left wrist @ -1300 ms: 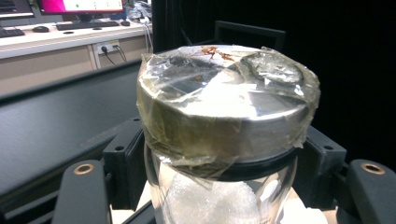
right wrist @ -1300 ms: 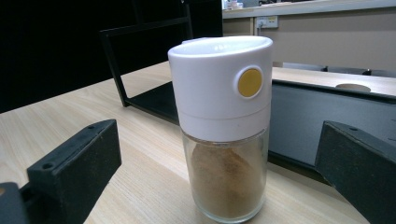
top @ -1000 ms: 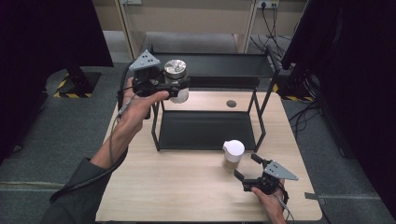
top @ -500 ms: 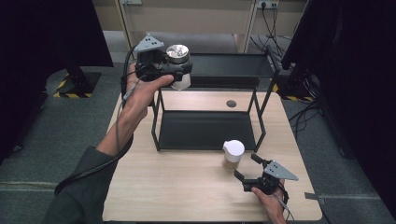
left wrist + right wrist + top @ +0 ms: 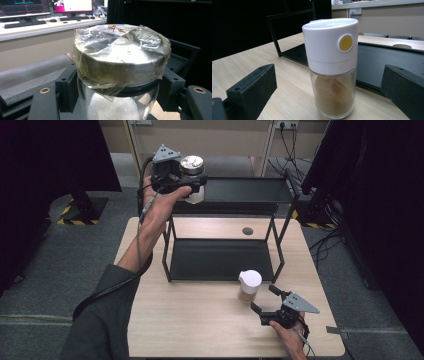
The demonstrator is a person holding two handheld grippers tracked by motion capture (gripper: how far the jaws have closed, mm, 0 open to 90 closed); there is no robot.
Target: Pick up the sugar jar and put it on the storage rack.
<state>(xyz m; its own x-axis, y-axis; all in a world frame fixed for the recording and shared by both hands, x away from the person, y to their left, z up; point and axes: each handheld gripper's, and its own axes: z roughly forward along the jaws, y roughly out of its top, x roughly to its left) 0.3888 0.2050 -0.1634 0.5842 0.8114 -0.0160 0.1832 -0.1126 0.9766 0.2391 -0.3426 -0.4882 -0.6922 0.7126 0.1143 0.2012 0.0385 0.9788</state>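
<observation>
A glass jar (image 5: 192, 170) with a taped metal lid (image 5: 120, 55) and white grains inside hangs in the air at the left end of the black rack's top shelf (image 5: 245, 190). My left gripper (image 5: 197, 182) is shut on it just below the lid, a jaw on each side (image 5: 117, 97). A second jar (image 5: 249, 285), with a white cap, a yellow button (image 5: 346, 42) and brown powder, stands on the wooden table (image 5: 190, 320) in front of the rack. My right gripper (image 5: 263, 298) rests low behind it, open, the jar (image 5: 332, 70) standing ahead between the jaws, untouched.
The rack's lower shelf (image 5: 220, 260) is bare. A small dark round hole (image 5: 247, 231) sits in the tabletop behind it. Dark screens stand at both sides, and cables (image 5: 325, 240) lie on the floor at the right.
My left hand has carried the metal-lidded jar upward and farther back, toward the rack's top shelf. The right gripper and the white-capped jar have stayed where they were.
</observation>
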